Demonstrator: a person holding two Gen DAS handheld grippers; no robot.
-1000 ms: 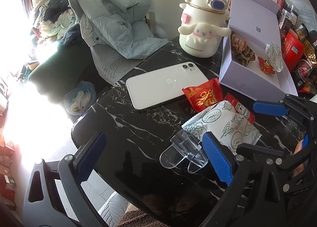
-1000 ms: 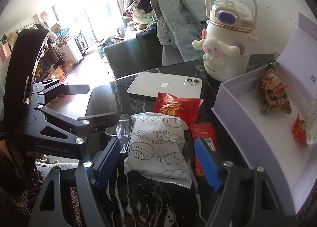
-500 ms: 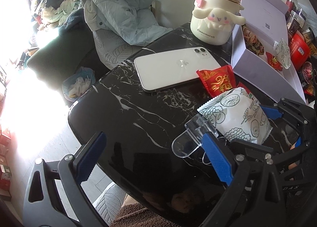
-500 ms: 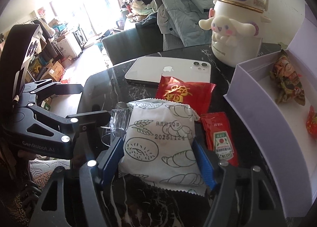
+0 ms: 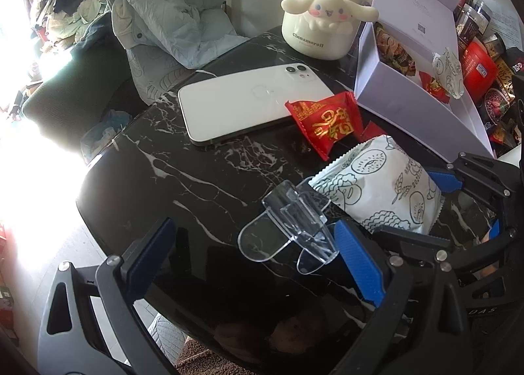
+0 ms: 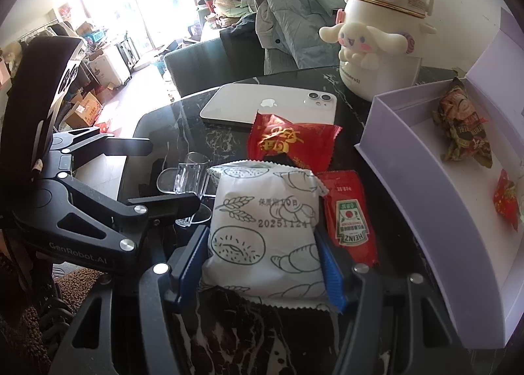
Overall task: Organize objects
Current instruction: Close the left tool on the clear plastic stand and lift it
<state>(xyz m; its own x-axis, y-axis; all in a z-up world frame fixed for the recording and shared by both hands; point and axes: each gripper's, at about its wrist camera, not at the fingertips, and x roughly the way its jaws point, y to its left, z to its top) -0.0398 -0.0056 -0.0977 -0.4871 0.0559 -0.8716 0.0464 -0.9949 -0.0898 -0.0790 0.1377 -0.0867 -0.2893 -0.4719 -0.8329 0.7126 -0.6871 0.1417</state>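
Note:
A white bread packet (image 6: 267,227) with line drawings lies on the black marble table (image 5: 183,185). My right gripper (image 6: 267,263) has its blue pads against both sides of the packet, shut on it; the packet also shows in the left wrist view (image 5: 380,191). My left gripper (image 5: 255,260) is open and empty, with a clear plastic holder (image 5: 288,227) between its fingers. A red snack packet (image 6: 291,142), a ketchup sachet (image 6: 350,221) and a white phone (image 6: 271,106) lie beyond. An open lilac box (image 6: 435,198) holds several snacks.
A cream Cinnamoroll jug (image 6: 383,47) stands at the back of the table. A chair draped with a pale green jacket (image 5: 170,15) stands behind the table. Jars and red packages (image 5: 481,61) crowd the far right. The table edge is close on the left.
My right gripper has moved forward over the bread packet and closed its pads onto its sides. The left gripper has shifted slightly closer to the table and stays open.

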